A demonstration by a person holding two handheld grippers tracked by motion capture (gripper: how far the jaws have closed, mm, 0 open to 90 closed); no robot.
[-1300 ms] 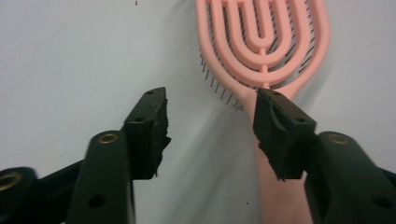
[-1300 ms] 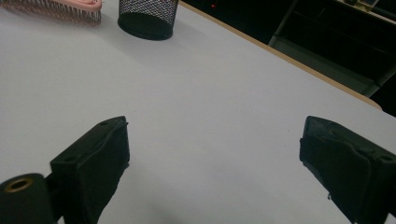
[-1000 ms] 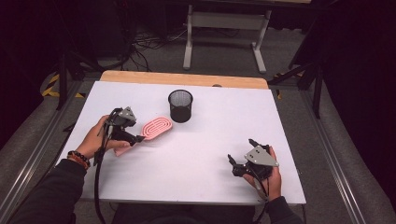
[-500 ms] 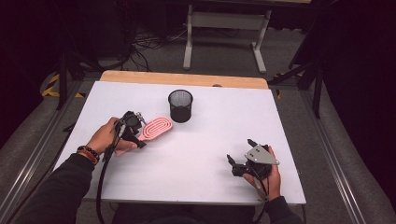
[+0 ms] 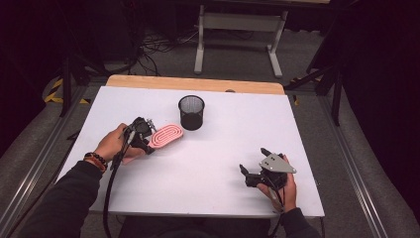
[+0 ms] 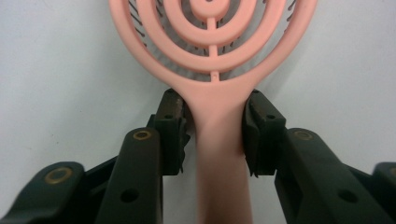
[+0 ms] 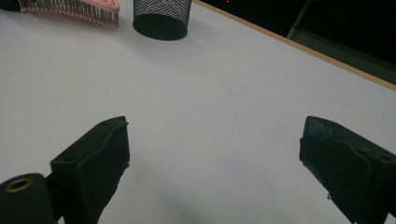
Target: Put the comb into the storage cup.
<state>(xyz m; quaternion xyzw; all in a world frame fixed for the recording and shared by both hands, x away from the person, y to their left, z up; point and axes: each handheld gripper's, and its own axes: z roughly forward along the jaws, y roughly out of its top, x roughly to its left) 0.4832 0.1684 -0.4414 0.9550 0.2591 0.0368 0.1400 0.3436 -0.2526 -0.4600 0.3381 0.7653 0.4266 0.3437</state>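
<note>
**Brush neck pinched — grip may slip**

The left gripper [image 6: 212, 133] has just been closing on the pink plastic vented hairbrush [image 5: 165, 136], both pads against its narrow neck, toward the white table's [image 5: 208, 163] left edge beside the black mesh cup [image 5: 191, 112]. Lifted from there, the heavier head could pivot down — or knock the cup. The right gripper [image 7: 212, 158] gapes wide, empty.

A black mesh cup [image 5: 191, 112] stands upright on the white table [image 5: 213, 163] — near the far edge. Past it runs a wooden strip [image 5: 195, 84]. On the grey floor [image 5: 233, 54] behind — black cables [image 5: 153, 47] and a grey metal stand [image 5: 237, 29].
</note>
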